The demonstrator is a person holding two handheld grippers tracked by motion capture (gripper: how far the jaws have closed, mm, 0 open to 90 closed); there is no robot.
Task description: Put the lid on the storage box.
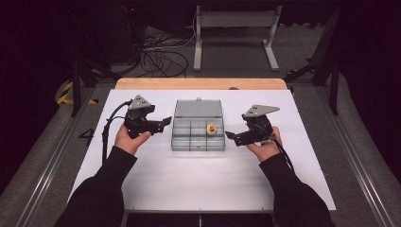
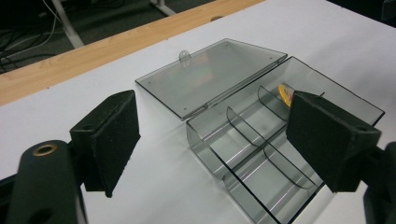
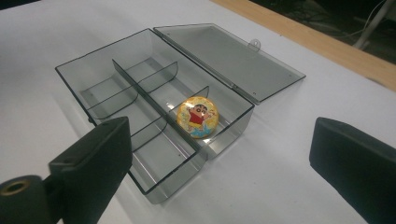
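Bare table (image 1: pixel 198 179) flanks the open organizer box (image 1: pixel 197 139); dividers crowd its inside.

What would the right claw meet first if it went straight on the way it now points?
Probably the near wall of the open grey compartment box, by the compartment holding the round yellow badge. The right claw stands open and empty, aimed at that side; depth is hard to judge.

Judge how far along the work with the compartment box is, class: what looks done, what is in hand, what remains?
Done: the clear box lies open, lid flat behind it, a round cartoon badge in one back corner compartment. In hand: nothing; left gripper and right gripper flank the box, both open. Left, probably: closing the lid.
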